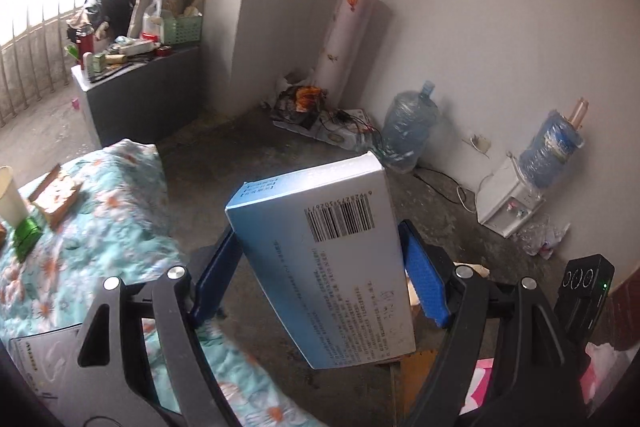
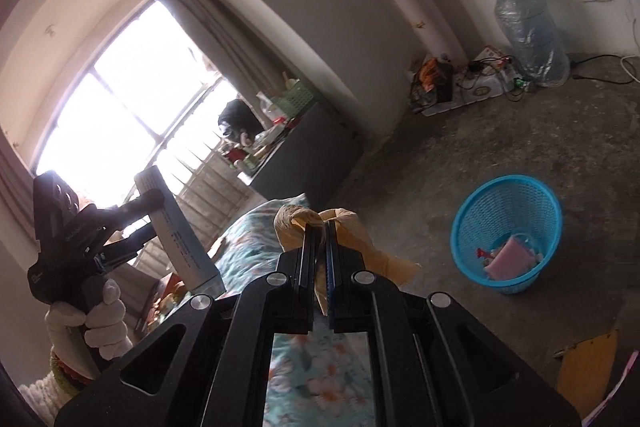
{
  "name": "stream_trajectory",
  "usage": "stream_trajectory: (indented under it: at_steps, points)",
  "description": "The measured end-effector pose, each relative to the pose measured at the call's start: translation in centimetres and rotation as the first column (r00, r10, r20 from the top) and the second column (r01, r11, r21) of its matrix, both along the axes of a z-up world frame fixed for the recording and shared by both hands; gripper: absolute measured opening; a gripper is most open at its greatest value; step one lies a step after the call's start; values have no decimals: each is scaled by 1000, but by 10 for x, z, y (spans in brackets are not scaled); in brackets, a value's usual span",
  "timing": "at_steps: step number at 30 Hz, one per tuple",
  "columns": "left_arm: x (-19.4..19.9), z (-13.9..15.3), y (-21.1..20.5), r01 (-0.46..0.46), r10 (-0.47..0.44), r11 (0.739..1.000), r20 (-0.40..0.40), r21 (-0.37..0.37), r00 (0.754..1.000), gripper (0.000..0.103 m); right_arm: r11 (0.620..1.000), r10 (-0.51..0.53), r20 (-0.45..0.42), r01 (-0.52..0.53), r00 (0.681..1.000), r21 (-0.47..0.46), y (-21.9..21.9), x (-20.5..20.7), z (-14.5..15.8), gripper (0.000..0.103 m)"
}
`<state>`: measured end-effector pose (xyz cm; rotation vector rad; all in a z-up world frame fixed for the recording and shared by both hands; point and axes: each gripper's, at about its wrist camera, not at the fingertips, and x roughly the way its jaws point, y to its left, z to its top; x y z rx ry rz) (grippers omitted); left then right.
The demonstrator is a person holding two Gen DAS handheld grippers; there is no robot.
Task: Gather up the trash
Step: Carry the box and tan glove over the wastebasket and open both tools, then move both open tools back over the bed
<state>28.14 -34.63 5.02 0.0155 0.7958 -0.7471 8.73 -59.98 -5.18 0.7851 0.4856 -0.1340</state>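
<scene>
My left gripper (image 1: 318,247) is shut on a blue and white carton box (image 1: 332,259) with a barcode, held in the air beside the bed. The same left gripper (image 2: 156,223) and box (image 2: 180,239) show at the left of the right wrist view. My right gripper (image 2: 320,227) is shut on a crumpled yellow-brown paper bag (image 2: 352,239) above the bed's corner. A blue plastic trash basket (image 2: 506,227) stands on the floor to the right, with pink and red litter inside.
The flowered bedspread (image 1: 100,227) carries a paper cup (image 1: 10,195), a green item (image 1: 26,233) and a brown packet (image 1: 56,195). A grey cabinet (image 1: 140,99), water jugs (image 1: 408,123), a dispenser (image 1: 508,203) and floor clutter (image 1: 308,107) line the wall.
</scene>
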Motion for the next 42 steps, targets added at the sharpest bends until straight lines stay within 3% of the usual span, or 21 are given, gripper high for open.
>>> stream_trajectory:
  at_steps: [8,14,16,17,18,20,25,31,37,42]
  points:
    - [38,-89,-132,129,-115,987,-134,98,984,74,991,-125,-174,132,977,29,-76,28,-75,5]
    - [59,-162,-209,146,-112,977,-208,153,972,75,982,-157,-290,180,944,56,-120,68,-136,6]
    - [63,-181,-228,137,-98,976,-224,167,970,84,979,-163,-334,194,929,62,-134,83,-155,7]
    - [66,-189,-238,128,-88,976,-222,176,971,84,978,-166,-358,201,919,63,-139,89,-166,16]
    - [68,-195,-244,124,-84,976,-215,181,973,84,974,-179,-386,219,905,62,-144,94,-178,33]
    - [68,-200,-253,111,-78,979,-187,172,979,84,966,-210,-397,251,894,53,-151,97,-192,44]
    - [69,-192,-244,103,-81,987,-172,120,982,84,947,-263,-401,315,878,70,-157,86,-209,47]
    - [53,-151,-214,134,-129,989,-84,59,988,84,936,-308,-341,347,888,59,-146,51,-197,48]
    - [30,-97,-147,135,-140,989,-84,-62,987,84,940,-322,-260,339,910,24,-101,19,-156,49]
    - [-9,-43,-87,141,-140,988,33,-61,990,84,954,-298,-196,295,934,-49,-45,3,-107,58]
